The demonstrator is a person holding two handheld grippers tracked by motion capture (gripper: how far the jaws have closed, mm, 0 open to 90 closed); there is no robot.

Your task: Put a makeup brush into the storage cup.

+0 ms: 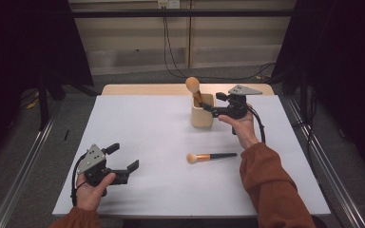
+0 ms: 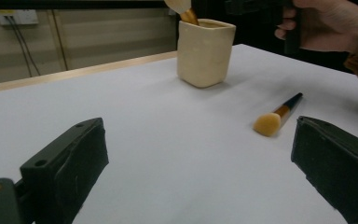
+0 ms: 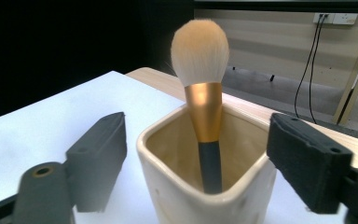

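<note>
1. Two makeup brushes are out: one brush [image 3: 200, 107] stands upright in the cream cup [image 1: 202, 114], bristles up; the second brush [image 1: 210, 156] lies flat on the worktop [image 1: 147, 137] in front of the cup, on the person's side, its bristle head pointing left.
2. No brand, label or writing can be read on the cup or on either brush.
3. The worktop is plain white with a pale wooden strip along its far edge, behind the cup. Beyond it lie grey floor, a beige wall with a socket [image 3: 338, 17] and hanging black cables [image 1: 168, 42], and dark curtains at both sides.
4. The right hand-held gripper [image 1: 208, 108] sits at the cup's right side; its jaws stand wide on either side of the cup's rim, clear of it, gripping nothing.
5. The left hand-held gripper [image 1: 123, 161] rests well to the cup's left and nearer the person, jaws wide apart and empty.
6. Nothing lies between the cup and the lying brush.
</note>
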